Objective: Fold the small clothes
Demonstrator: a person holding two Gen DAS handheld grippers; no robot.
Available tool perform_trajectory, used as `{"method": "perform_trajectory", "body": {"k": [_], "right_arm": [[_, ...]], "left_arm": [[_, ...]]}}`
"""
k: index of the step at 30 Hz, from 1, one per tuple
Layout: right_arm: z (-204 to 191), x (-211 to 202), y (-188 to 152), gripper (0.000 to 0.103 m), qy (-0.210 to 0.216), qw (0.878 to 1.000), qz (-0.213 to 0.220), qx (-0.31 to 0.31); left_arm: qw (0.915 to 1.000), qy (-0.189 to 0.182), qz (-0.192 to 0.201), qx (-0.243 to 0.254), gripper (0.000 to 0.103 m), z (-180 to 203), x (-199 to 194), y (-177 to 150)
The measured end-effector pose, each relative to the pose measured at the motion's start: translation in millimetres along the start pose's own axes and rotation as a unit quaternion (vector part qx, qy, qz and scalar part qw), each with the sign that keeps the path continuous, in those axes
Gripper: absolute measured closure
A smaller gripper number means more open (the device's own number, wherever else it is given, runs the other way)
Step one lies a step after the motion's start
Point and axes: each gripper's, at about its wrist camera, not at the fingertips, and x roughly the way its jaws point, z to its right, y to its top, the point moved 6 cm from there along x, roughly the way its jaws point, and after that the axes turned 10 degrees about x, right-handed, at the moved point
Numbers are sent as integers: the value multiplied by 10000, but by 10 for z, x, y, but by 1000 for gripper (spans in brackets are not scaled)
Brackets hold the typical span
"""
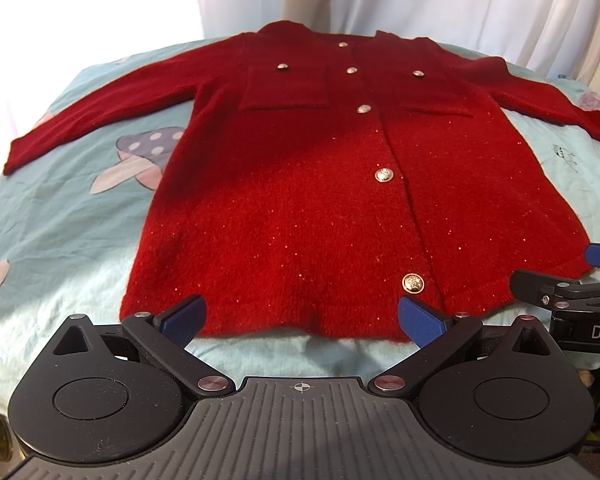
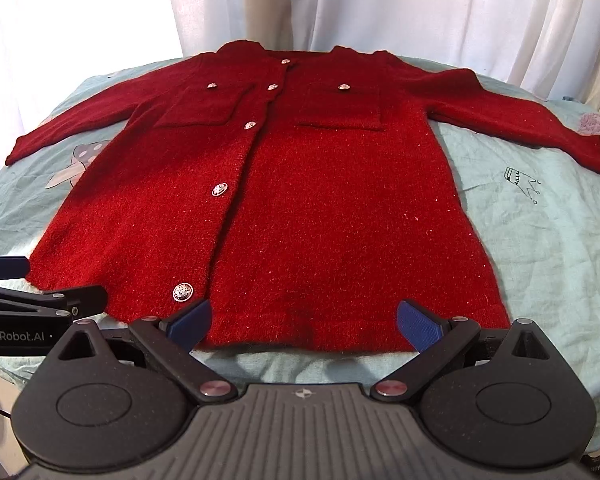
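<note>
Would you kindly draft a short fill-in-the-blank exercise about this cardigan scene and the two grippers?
1. The cardigan lying flat on the sheet is ____ in colour.
2. Both sleeves are spread ____ from the body, not folded in.
3. The left gripper and right gripper both have their jaws ____.
4. Both grippers sit at the cardigan's ____ edge.

Missing words: red; outward; open; bottom (hem)

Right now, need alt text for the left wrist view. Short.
A red knit cardigan with gold buttons lies flat, front up, sleeves spread, on a pale blue sheet. The left claw is open at the near hem, holding nothing; the right claw shows at the right edge.
</note>
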Motion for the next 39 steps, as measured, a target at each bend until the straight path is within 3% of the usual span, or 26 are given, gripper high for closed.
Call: {"method": "perform_trajectory", "body": {"k": [14, 20, 26, 29, 34, 39], "right_arm": [[66, 57, 38, 4, 107, 9999, -103, 66], [224, 44, 159, 4, 729, 9959, -10, 539], [451, 232, 303, 4, 1289, 9861, -306, 1007], [646, 299, 506, 4, 1492, 9822, -34, 1145], [1017, 426, 1082, 4, 1009, 9879, 777, 879], [1864, 683, 1719, 4, 702, 9690, 1410, 1902]], "left_arm": [[10000, 23, -67, -38, 0, -9, 34, 54], [10000, 3, -54, -31, 0, -22, 48, 165], [9996, -15, -20, -278, 0, -159, 102, 430], [9988, 48, 89, -477, 0, -278, 131, 657], [9973, 352, 313, -562, 0, -414, 304, 1111], [9959, 497, 252, -719, 0, -480, 638, 1436]]}}
